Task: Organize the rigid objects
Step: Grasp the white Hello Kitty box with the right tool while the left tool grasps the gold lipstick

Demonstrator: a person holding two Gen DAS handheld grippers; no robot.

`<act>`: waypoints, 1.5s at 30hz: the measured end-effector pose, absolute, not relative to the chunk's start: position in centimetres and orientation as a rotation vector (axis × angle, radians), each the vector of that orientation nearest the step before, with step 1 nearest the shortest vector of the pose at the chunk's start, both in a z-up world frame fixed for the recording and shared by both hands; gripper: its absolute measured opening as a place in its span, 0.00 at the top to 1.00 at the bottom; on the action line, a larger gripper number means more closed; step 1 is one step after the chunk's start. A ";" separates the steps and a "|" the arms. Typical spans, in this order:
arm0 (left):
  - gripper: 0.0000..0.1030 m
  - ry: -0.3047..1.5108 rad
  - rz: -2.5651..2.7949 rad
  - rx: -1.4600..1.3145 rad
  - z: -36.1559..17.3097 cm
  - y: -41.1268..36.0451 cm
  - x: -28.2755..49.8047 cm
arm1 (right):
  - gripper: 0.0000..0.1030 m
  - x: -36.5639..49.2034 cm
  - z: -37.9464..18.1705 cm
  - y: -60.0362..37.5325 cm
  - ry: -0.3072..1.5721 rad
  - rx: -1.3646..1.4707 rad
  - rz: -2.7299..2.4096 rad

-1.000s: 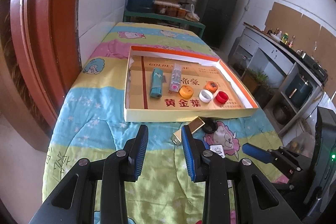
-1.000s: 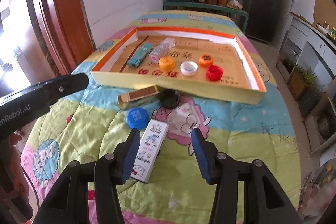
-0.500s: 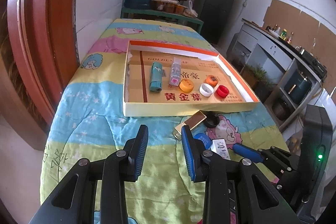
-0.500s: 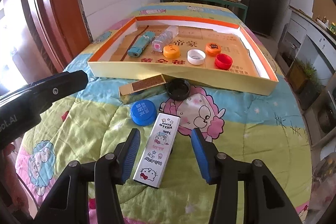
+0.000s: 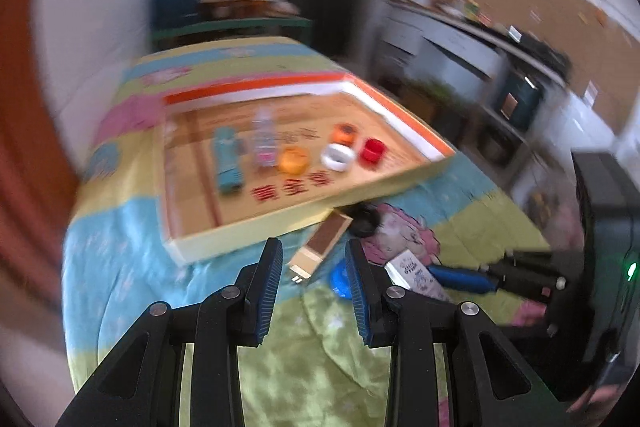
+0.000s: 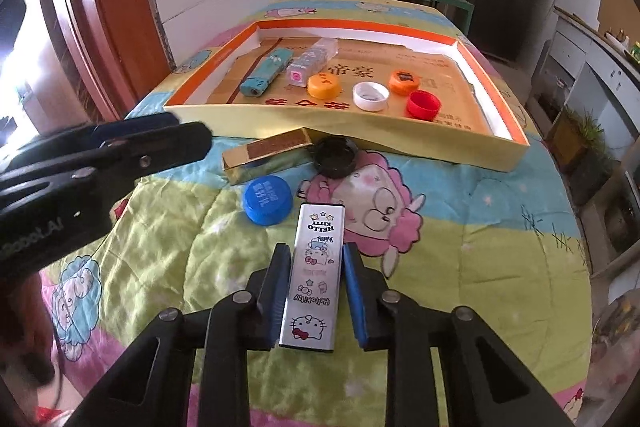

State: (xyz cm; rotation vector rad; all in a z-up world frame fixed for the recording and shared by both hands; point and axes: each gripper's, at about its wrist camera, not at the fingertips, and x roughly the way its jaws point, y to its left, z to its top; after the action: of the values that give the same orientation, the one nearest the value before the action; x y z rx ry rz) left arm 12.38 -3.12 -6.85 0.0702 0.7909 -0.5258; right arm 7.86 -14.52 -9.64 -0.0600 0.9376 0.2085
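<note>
Cartoon-print quilt [image 6: 460, 267] covers the bed, with a shallow cardboard tray [image 6: 472, 151] lying toward its far end. A second ago the right gripper [image 6: 316, 279] stood spread around the white Hello Kitty tin [image 6: 318, 267]; now its pads pinch the tin's long sides, so the pick is made and a lift toward the tray looks next. Outside the tray's near wall lie a gold box [image 6: 268, 151], a black cap [image 6: 335, 157] and a blue cap [image 6: 267, 199], close together. Open tray floor sits behind the 4 caps. The left gripper [image 5: 314, 277], partly spread and holding nothing, has swung toward the gold box.
</note>
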 end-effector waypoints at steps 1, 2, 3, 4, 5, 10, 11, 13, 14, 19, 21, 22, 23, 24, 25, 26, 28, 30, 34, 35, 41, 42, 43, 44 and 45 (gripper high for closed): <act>0.68 0.797 -0.555 0.098 -7.1 -3.5 12.8 | 0.74 7.8 -9.6 -14.7 0.939 -0.055 0.208; 0.68 0.803 -0.578 0.129 -7.3 -3.8 13.1 | 0.74 7.7 -9.6 -15.1 0.941 -0.045 0.209; 0.68 0.811 -0.598 0.163 -7.7 -4.2 13.5 | 0.74 7.7 -9.6 -15.3 0.941 -0.038 0.210; 0.68 0.819 -0.616 0.189 -8.0 -4.5 13.9 | 0.74 7.6 -9.5 -15.5 0.940 -0.036 0.209; 0.68 0.827 -0.635 0.207 -8.3 -4.7 14.3 | 0.74 7.5 -9.5 -15.6 0.937 -0.035 0.207; 0.68 0.845 -0.651 0.231 -9.2 -5.1 15.4 | 0.74 7.5 -9.3 -16.5 0.932 -0.022 0.200; 0.68 0.847 -0.657 0.237 -9.4 -5.3 15.6 | 0.74 7.5 -9.3 -16.6 0.932 -0.018 0.200; 0.68 0.849 -0.662 0.261 -9.7 -5.8 15.8 | 0.74 7.6 -9.3 -16.8 0.932 -0.012 0.201; 0.68 0.849 -0.661 0.275 -9.8 -6.0 15.9 | 0.74 7.7 -9.4 -16.8 0.933 -0.009 0.202; 0.68 0.860 -0.681 0.279 -10.3 -6.5 16.6 | 0.74 7.8 -9.6 -16.9 0.938 -0.004 0.214; 0.68 0.863 -0.687 0.268 -10.5 -6.3 16.8 | 0.74 7.8 -9.6 -17.0 0.938 0.000 0.216; 0.68 0.866 -0.689 0.262 -10.5 -6.3 16.9 | 0.74 7.8 -9.7 -17.1 0.939 0.001 0.216; 0.68 0.874 -0.692 0.251 -10.6 -6.3 17.0 | 0.74 7.9 -9.7 -17.1 0.939 0.002 0.216; 0.68 0.881 -0.693 0.243 -10.7 -6.3 17.2 | 0.74 7.9 -9.7 -17.1 0.939 0.004 0.217; 0.68 0.897 -0.696 0.225 -10.8 -6.2 17.5 | 0.74 7.9 -9.7 -17.1 0.940 0.004 0.217; 0.68 0.906 -0.696 0.211 -10.9 -6.3 17.7 | 0.74 7.9 -9.7 -17.1 0.939 0.004 0.217; 0.68 0.915 -0.695 0.198 -11.0 -6.3 17.9 | 0.73 8.0 -9.8 -17.1 0.938 0.003 0.217; 0.68 0.910 -0.687 0.211 -11.1 -6.5 17.7 | 0.74 7.9 -9.8 -17.1 0.938 0.008 0.218; 0.68 0.891 -0.666 0.231 -11.2 -6.9 17.3 | 0.74 7.8 -9.9 -17.1 0.937 0.013 0.220; 0.69 0.890 -0.660 0.231 -11.2 -7.0 17.4 | 0.74 7.8 -9.8 -17.2 0.938 0.013 0.220; 0.79 0.872 -0.590 0.217 -11.2 -6.9 17.0 | 0.74 7.8 -9.9 -17.2 0.937 0.016 0.220; 0.80 0.869 -0.582 0.217 -11.2 -6.9 16.9 | 0.74 7.8 -9.9 -17.2 0.937 0.018 0.221; 0.81 0.867 -0.574 0.216 -11.2 -6.9 16.8 | 0.74 7.8 -9.9 -17.2 0.938 0.018 0.221; 0.81 0.865 -0.566 0.214 -11.2 -6.9 16.7 | 0.74 7.8 -9.9 -17.1 0.937 0.019 0.221; 0.81 0.865 -0.559 0.206 -11.2 -6.8 16.6 | 0.74 7.8 -9.9 -17.2 0.937 0.018 0.221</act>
State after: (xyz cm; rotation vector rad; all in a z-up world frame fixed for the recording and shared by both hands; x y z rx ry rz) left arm 16.64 -6.85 -11.16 0.2058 0.8649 -0.5590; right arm 7.80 -17.16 -9.89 0.0182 0.9369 0.2208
